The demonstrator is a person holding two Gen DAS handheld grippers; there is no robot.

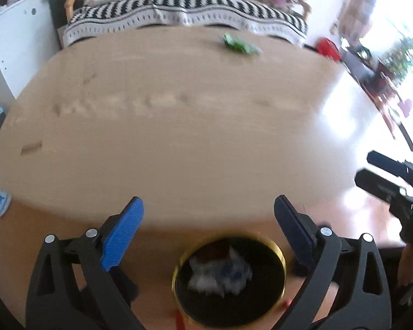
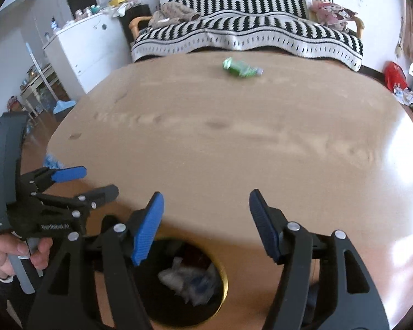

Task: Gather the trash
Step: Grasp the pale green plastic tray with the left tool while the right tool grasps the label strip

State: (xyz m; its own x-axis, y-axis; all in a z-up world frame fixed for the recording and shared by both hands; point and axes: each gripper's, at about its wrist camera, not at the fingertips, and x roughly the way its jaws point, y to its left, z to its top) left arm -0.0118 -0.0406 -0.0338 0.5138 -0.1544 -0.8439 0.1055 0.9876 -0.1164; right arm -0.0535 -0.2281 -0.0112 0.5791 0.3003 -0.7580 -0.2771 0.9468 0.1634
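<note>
- The last piece of trash we can see is a crushed green bottle, lying on its side on the far part of the desk, close to the far edge.
- From our jaws it lies straight ahead and well apart, nearly centred for the right gripper and a little to the right of centre for the left gripper.
- Its long axis runs roughly across our line of reach, cap end to the right.
- We judge the right hand slightly better lined up with it; neither is near.
- Both pairs of jaws stand apart with nothing between them.
- Just below the jaws, off the near edge of the desk, sits a black bin with a gold rim, already holding crumpled white paper.
- Beyond the desk is a couch under a striped blanket.
- Next, we would judge, comes a long reach forward, with the jaws closing across the bottle's narrow width.
</note>
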